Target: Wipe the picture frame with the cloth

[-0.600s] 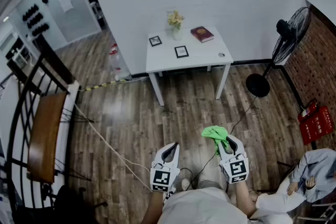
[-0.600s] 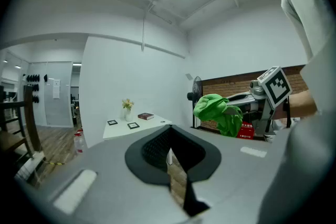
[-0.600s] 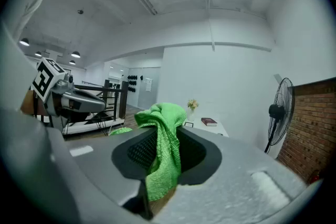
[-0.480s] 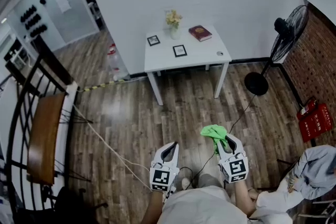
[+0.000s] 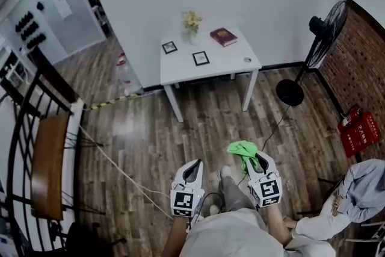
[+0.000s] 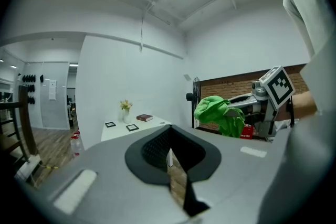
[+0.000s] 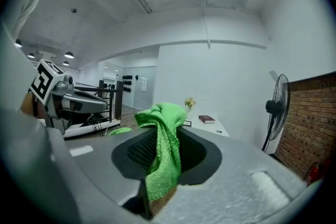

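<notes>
Picture frames [image 5: 169, 47] [image 5: 201, 58], two, on table [image 5: 231, 60]; one cloth [image 5: 243, 149] pinched in right claw [image 5: 252, 157]; left claw [image 5: 194, 164] closed.

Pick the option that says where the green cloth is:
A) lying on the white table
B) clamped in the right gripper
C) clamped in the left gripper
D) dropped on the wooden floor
B: the green cloth hangs pinched between the jaws of the right gripper, while the left gripper has its jaws together with nothing between them.
</notes>
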Available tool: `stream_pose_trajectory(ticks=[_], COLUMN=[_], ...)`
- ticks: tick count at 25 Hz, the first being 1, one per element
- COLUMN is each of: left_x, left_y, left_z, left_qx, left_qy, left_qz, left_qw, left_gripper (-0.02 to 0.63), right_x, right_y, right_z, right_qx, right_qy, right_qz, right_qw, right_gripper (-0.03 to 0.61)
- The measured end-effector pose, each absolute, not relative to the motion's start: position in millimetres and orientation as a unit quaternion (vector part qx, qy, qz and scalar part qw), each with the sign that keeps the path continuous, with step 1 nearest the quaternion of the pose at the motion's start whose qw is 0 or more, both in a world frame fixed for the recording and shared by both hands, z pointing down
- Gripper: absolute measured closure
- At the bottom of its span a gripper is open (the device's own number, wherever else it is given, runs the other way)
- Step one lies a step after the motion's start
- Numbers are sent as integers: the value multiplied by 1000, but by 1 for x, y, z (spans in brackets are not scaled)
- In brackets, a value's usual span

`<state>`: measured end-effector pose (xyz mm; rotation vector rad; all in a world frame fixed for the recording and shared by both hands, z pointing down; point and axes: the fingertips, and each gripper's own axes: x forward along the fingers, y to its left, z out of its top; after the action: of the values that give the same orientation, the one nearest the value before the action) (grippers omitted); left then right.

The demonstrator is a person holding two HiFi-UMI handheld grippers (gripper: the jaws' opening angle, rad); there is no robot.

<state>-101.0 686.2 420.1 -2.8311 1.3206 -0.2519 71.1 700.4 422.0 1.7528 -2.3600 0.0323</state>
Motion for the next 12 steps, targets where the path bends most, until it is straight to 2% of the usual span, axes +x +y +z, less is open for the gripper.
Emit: stream_pose_trajectory(ticks=[12], left_x=[-103], left_y=[582], left_z=[429], left_qx=[-895], left_qy=[439], left_qz=[-82], left_qw=[-6], left_gripper=[594], right_x=[67], right_y=[590], right_z=[427], right_qx=[578], right_qy=[-810], right_qz=[13], right_qw=[98], right_gripper=[488])
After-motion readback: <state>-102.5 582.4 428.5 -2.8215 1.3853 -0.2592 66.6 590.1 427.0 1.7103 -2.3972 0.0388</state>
